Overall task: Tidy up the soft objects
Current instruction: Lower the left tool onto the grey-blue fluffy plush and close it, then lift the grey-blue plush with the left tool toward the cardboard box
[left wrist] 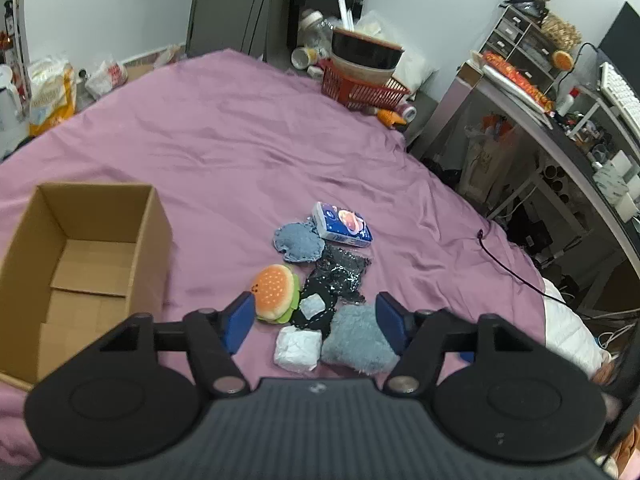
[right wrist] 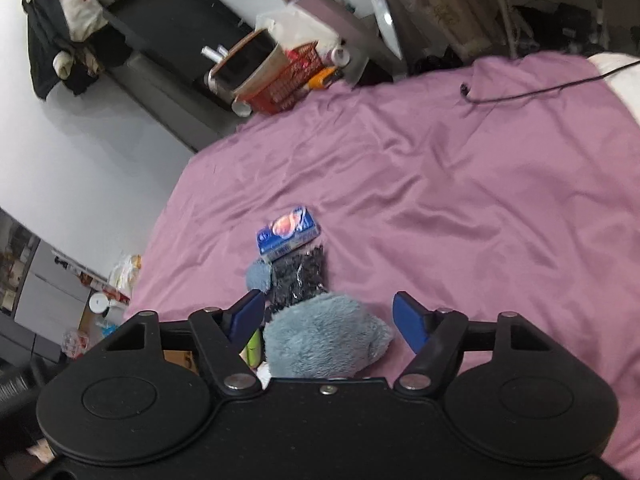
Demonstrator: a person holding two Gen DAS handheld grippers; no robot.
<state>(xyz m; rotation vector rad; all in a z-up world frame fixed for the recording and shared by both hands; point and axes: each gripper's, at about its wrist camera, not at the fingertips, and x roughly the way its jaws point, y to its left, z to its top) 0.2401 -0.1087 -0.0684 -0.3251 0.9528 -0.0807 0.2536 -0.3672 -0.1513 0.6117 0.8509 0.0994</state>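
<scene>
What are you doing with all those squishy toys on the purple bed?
A person holds tongs in each hand over a little pile of soft things on the purple bedspread. The left tongs hover open above the hamburger plush and a white packet. The right tongs are open around the fluffy blue plush, not squeezing it yet. The cardboard box beside the pile is empty.
</scene>
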